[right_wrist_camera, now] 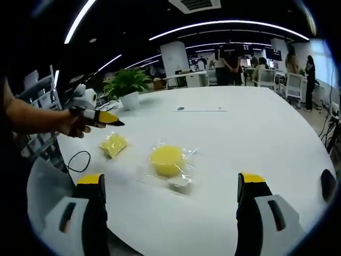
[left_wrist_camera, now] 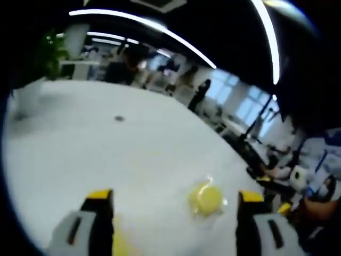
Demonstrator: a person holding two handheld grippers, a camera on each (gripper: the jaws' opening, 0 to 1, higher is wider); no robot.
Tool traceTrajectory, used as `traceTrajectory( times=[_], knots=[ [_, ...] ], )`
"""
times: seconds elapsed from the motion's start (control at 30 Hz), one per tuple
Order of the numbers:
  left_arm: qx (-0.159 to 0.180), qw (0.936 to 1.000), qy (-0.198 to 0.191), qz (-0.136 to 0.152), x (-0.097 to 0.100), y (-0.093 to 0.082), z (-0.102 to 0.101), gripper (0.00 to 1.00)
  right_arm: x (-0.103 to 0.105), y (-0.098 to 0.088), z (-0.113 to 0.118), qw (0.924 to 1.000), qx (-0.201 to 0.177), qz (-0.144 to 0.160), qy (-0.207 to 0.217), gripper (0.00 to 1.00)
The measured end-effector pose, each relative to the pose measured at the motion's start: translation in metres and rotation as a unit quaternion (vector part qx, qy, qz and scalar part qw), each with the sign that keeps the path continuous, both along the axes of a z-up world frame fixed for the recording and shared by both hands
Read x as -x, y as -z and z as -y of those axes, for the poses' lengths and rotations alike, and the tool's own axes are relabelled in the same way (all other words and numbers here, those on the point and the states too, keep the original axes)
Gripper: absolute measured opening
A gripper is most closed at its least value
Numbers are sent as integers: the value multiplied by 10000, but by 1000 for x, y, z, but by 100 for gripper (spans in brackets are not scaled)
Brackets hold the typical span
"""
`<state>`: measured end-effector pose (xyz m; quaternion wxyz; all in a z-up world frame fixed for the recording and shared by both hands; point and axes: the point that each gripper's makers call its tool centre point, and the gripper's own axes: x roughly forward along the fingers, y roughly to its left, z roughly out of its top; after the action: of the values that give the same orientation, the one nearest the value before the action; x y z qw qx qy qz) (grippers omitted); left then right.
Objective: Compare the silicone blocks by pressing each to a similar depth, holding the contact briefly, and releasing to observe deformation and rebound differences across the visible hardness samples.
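Open right tongs point(right_wrist_camera: 169, 184), two yellow blocks point(right_wrist_camera: 167, 159)

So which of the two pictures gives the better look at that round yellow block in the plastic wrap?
The right gripper view: the round yellow block sits sharp and near the middle of the white table, wrapper visible. The left gripper view shows it too, but blurred, low between that tool's jaws.

Each gripper has two light grey jaws with black inner faces and yellow-capped tips; the left gripper point(left_wrist_camera: 175, 205) and right gripper point(right_wrist_camera: 170, 186) look alike. In the right gripper view the left gripper point(right_wrist_camera: 98, 116) shows a yellow tip, held by a bare forearm.
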<state>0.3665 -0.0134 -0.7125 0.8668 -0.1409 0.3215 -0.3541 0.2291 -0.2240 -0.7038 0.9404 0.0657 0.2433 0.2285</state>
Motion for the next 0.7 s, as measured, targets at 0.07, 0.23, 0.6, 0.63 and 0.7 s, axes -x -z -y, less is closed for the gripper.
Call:
traceTrajectory(
  times=[0.07, 0.23, 0.6, 0.63, 0.7],
  knots=[
    [43, 10000, 25, -68, -3, 3, 9, 99, 0, -1, 3, 10000, 39, 4, 64, 97],
    [170, 9995, 19, -266, -5, 9, 25, 97, 2, -4, 9, 9999, 74, 56, 115, 97],
    [372, 9953, -93, -887, -14, 41, 48, 87, 8, -2, 15, 9996, 0, -12, 271, 97],
    [409, 9942, -61, -998, -13, 46, 51, 85, 10, -1, 14, 9996, -13, -40, 271, 97],
    [502, 9922, -96, -1137, -14, 51, 57, 81, 11, -1, 13, 9997, 5, -50, 257, 97]
  ],
)
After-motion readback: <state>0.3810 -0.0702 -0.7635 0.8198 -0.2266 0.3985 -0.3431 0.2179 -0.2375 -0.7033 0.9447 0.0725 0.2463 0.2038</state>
